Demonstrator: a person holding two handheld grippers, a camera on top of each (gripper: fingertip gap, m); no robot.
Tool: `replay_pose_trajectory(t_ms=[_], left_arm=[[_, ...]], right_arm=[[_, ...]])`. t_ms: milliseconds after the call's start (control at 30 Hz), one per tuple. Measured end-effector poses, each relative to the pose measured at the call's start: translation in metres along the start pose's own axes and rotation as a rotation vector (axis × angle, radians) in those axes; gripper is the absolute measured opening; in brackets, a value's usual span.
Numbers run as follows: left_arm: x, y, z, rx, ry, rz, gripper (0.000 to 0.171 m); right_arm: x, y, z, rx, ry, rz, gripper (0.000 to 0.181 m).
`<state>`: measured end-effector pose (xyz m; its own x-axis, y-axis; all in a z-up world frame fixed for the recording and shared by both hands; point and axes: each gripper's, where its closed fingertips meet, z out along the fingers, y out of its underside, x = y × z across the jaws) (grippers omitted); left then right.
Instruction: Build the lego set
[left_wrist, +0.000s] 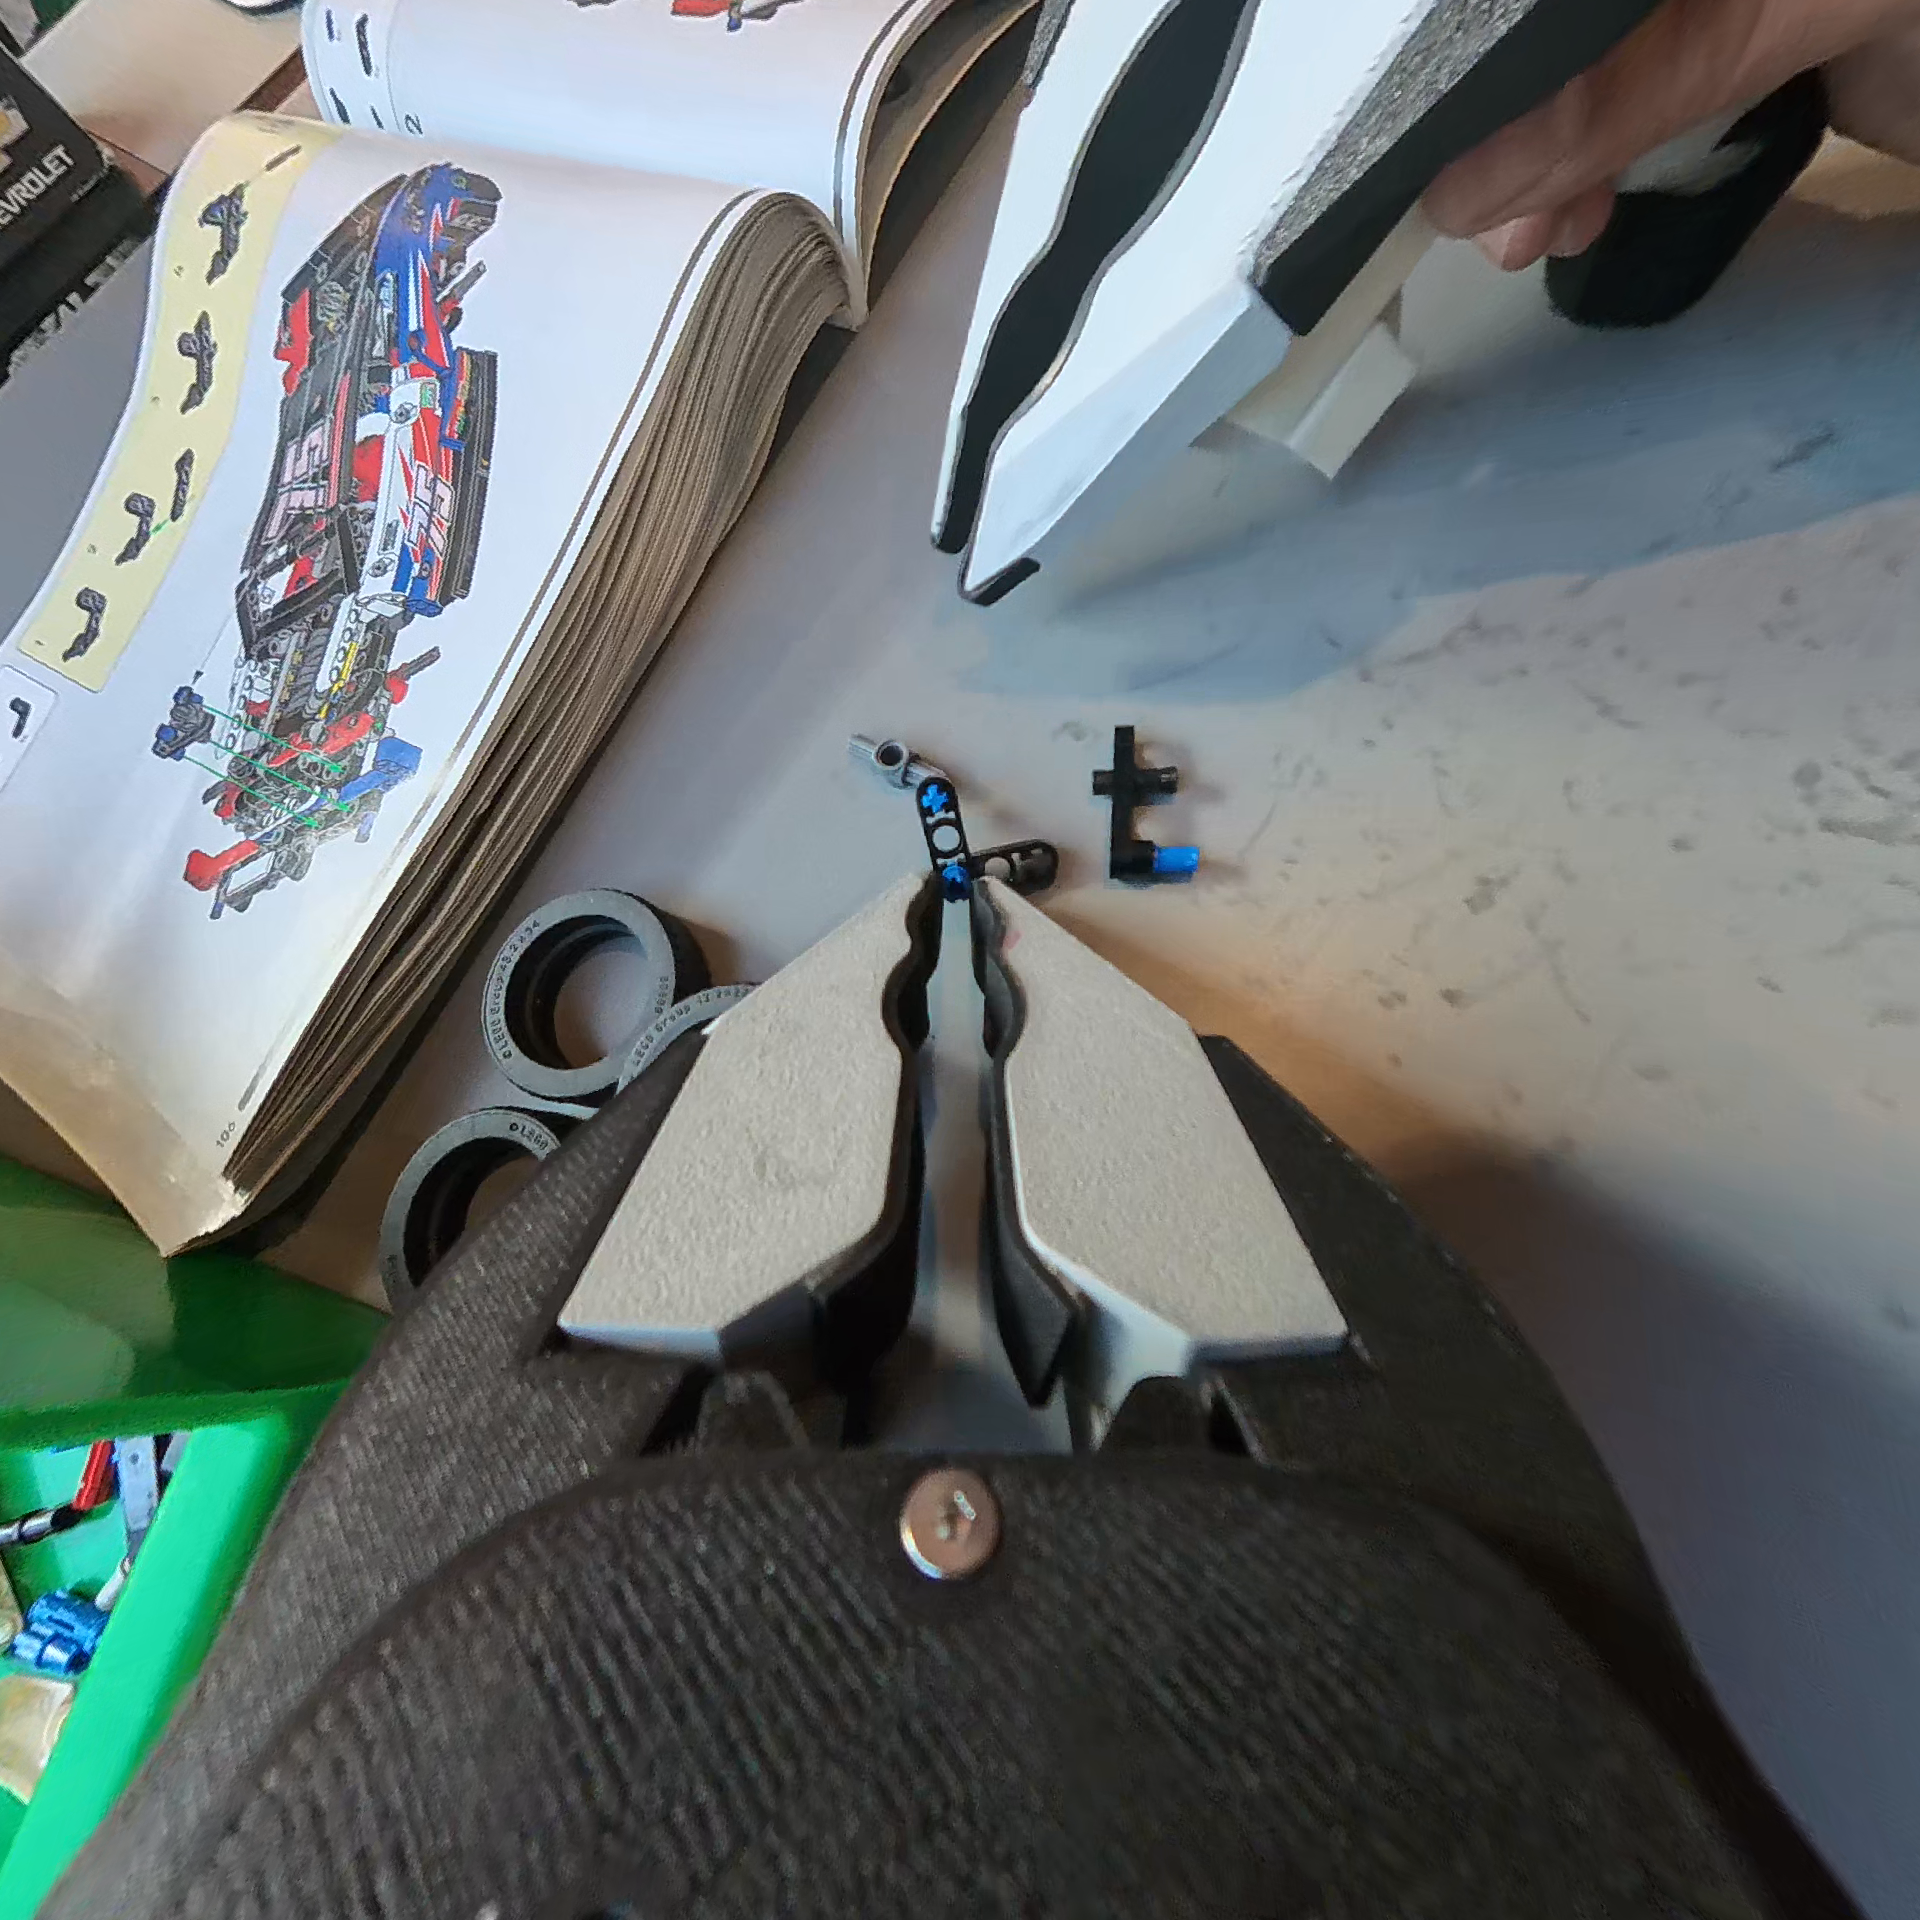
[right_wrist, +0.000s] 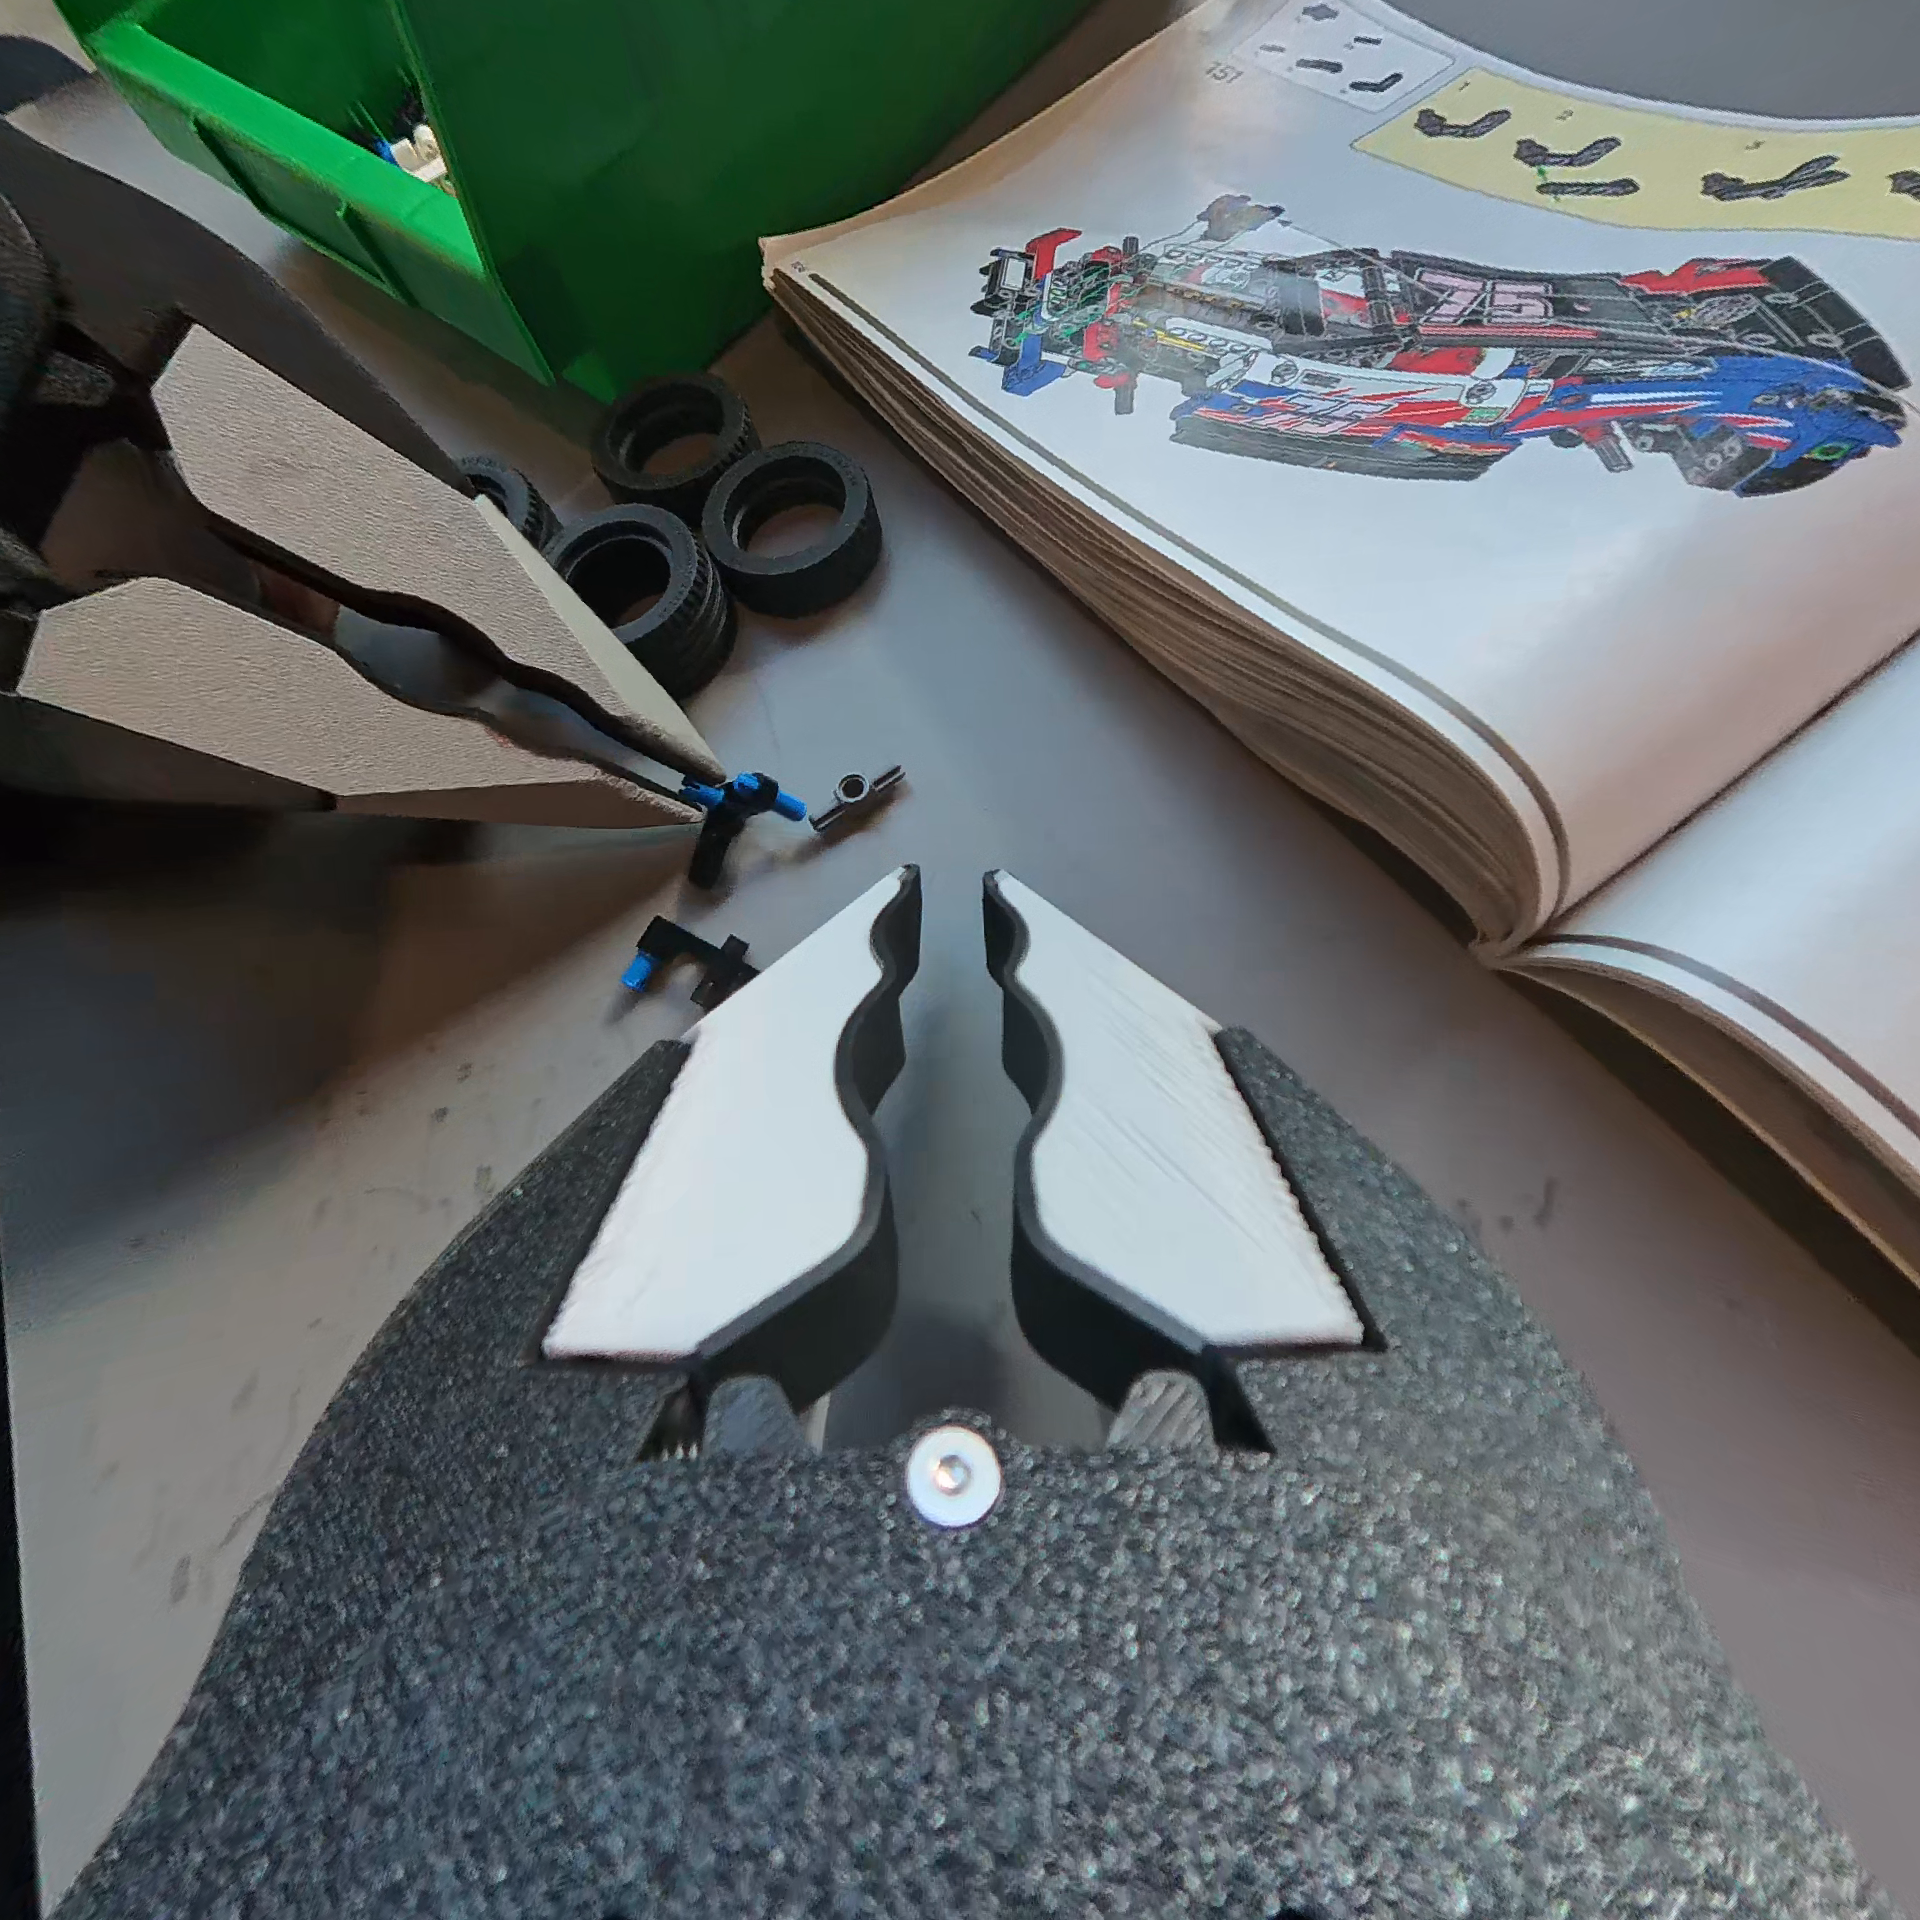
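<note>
My left gripper (left_wrist: 953, 891) is shut on the end of a thin black liftarm with blue pins (left_wrist: 940, 821), low over the grey table. In the right wrist view it (right_wrist: 707, 800) comes in from the left with that piece (right_wrist: 743, 798) at its tips. A small grey connector (left_wrist: 888, 758) (right_wrist: 857, 795) lies just past the held piece. A black T-shaped part with a blue pin (left_wrist: 1138, 821) (right_wrist: 686, 951) lies on the table to the right. My right gripper (right_wrist: 951, 881) is open and empty, held above the table opposite the left one (left_wrist: 977, 571).
An open instruction book (left_wrist: 416, 468) (right_wrist: 1351, 468) lies beside the parts. Several black tyres (left_wrist: 582, 997) (right_wrist: 727, 530) sit between the book and a green parts bin (left_wrist: 156, 1455) (right_wrist: 468, 156). A hand (left_wrist: 1662, 125) holds the right gripper. About 6 cm separates my left fingertips from my right.
</note>
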<state>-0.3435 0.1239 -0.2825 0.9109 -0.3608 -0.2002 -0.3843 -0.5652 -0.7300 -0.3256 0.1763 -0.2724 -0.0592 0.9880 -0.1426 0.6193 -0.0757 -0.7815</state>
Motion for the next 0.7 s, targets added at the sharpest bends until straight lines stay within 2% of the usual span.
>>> replay_pose_trajectory(t_ms=[233, 400, 700], left_arm=[[0.004, -0.003, -0.004, 0.033, 0.024, 0.039, 0.003], [-0.003, 0.006, -0.005, 0.007, 0.011, 0.089, 0.003], [0.001, 0.007, -0.002, -0.006, -0.004, 0.159, 0.003]], right_arm=[[-0.021, 0.009, -0.003, -0.04, -0.109, -0.077, 0.014], [-0.026, 0.014, -0.002, -0.063, -0.078, -0.167, 0.015], [-0.007, 0.0, -0.01, 0.039, -0.015, -0.067, 0.016]])
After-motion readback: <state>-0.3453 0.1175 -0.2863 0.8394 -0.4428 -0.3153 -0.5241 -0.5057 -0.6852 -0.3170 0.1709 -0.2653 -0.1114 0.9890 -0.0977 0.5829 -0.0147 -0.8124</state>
